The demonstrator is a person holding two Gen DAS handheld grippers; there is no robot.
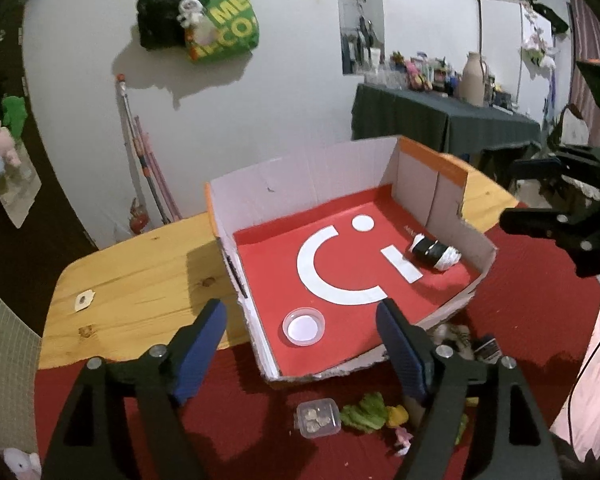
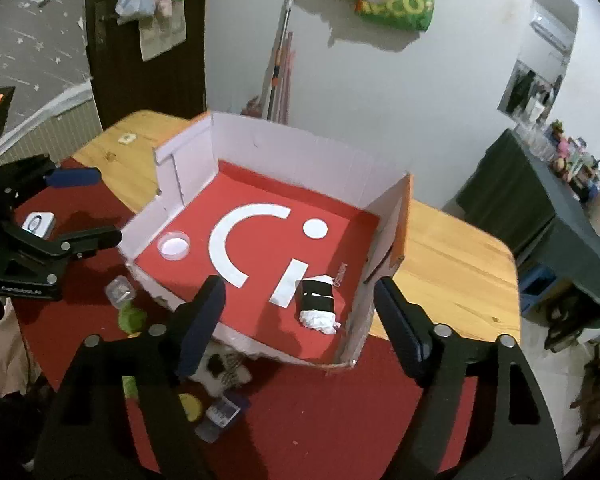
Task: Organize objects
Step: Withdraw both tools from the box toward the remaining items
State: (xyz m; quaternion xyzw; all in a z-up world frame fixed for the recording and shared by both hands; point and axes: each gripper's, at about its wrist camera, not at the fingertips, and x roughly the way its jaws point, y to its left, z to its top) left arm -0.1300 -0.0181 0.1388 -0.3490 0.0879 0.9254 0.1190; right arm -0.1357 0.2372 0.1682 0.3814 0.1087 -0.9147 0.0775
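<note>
Left wrist view: left gripper [image 1: 302, 326] jaws apart, empty, above box [image 1: 300, 184]; right gripper [image 2: 298, 306] likewise. Round dish [image 1: 303, 326] sits at box's 7 o'clock, wrapped roll [image 1: 436, 254] at 3, apparently sorted. Coin case [image 1: 318, 418] waits outside at 6.

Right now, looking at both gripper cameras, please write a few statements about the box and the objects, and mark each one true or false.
1. The cardboard box holds a round clear dish. True.
2. The black-and-white bundle lies on the red cloth outside the box. False: it lies inside the box.
3. The left gripper is shut on the dish. False: its jaws are open and empty.
4. A small clear container sits on the red cloth outside the box. True.
5. The right gripper holds nothing. True.
</note>
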